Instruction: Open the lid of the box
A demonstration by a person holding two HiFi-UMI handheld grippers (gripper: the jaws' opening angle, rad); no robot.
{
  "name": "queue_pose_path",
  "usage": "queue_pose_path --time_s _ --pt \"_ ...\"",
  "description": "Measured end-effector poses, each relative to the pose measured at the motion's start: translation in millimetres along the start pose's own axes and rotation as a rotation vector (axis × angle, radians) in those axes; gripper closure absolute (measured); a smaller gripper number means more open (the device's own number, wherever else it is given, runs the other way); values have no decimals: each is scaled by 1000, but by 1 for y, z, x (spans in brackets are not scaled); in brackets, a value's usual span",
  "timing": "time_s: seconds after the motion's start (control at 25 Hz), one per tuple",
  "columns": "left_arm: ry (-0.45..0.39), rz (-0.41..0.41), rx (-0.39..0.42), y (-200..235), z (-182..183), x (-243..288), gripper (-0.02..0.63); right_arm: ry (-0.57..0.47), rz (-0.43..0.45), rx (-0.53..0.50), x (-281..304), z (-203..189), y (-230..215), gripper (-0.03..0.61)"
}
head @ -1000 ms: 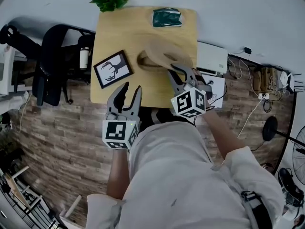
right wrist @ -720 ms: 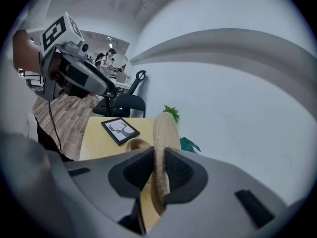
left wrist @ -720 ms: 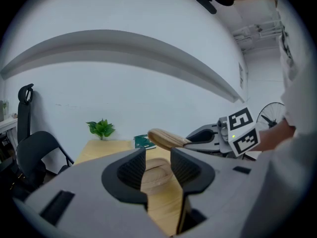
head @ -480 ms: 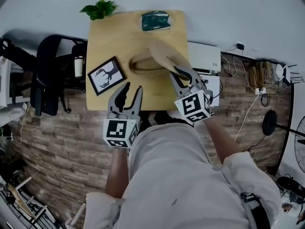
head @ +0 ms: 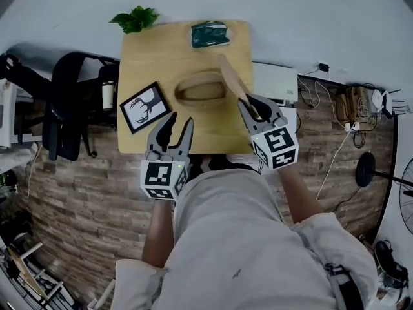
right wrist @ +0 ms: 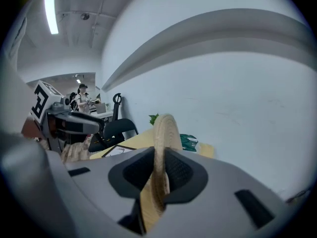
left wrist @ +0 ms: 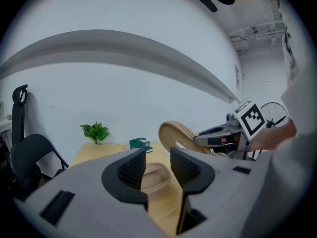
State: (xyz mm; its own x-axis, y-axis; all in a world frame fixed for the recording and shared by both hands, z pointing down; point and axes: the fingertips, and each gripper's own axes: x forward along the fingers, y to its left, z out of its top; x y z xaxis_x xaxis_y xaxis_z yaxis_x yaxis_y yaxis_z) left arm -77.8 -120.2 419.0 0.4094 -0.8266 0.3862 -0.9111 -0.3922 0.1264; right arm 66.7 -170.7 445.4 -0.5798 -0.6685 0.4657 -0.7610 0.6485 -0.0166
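Observation:
An oval woven box (head: 201, 90) lies uncovered in the middle of the wooden table (head: 148, 57). Its woven lid (head: 231, 81) stands tilted on edge just right of the box, clear of the rim. My right gripper (head: 252, 104) is shut on the lid's near edge; in the right gripper view the lid (right wrist: 162, 143) is clamped between the pads. My left gripper (head: 179, 123) hovers open and empty over the table's front edge, left of the box. From the left gripper view, the box (left wrist: 154, 176) shows between the open jaws, with the raised lid (left wrist: 177, 135) to the right.
A framed deer picture (head: 142, 107) lies left of the box. A green packet (head: 209, 33) and a small plant (head: 134, 19) sit at the far edge. A black chair (head: 70, 102) stands left of the table and a white device (head: 274, 82) to its right.
The right gripper has drawn the lid away from over the box to the right and tipped it up on edge, uncovering the box. The left gripper has barely moved.

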Motion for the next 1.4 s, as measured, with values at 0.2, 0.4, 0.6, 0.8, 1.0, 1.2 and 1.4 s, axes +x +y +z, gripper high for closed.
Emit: queue_pose_path --time_s 0.2,0.4,0.6,0.8,1.0,1.2,1.4 --pt "-3 18 -10 4 -1 -1 471 -13 -18 65 -8 1 -6 515" --pt "-5 34 -19 7 -3 -1 480 -12 -22 124 -11 -4 -11 515" --pt "-6 46 -25 10 -5 1 503 -8 -23 162 -11 -9 -13 516" --pt "-15 62 -41 12 -5 4 532 -2 -4 192 -11 -13 -13 515" --pt "-16 73 -49 13 -6 6 556 -1 1 196 -10 -13 -14 515" --pt "-10 81 -50 17 -8 4 582 6 6 215 -10 -14 -15 515" --pt "-4 89 -51 21 -9 3 598 8 10 225 -9 -14 -16 515"
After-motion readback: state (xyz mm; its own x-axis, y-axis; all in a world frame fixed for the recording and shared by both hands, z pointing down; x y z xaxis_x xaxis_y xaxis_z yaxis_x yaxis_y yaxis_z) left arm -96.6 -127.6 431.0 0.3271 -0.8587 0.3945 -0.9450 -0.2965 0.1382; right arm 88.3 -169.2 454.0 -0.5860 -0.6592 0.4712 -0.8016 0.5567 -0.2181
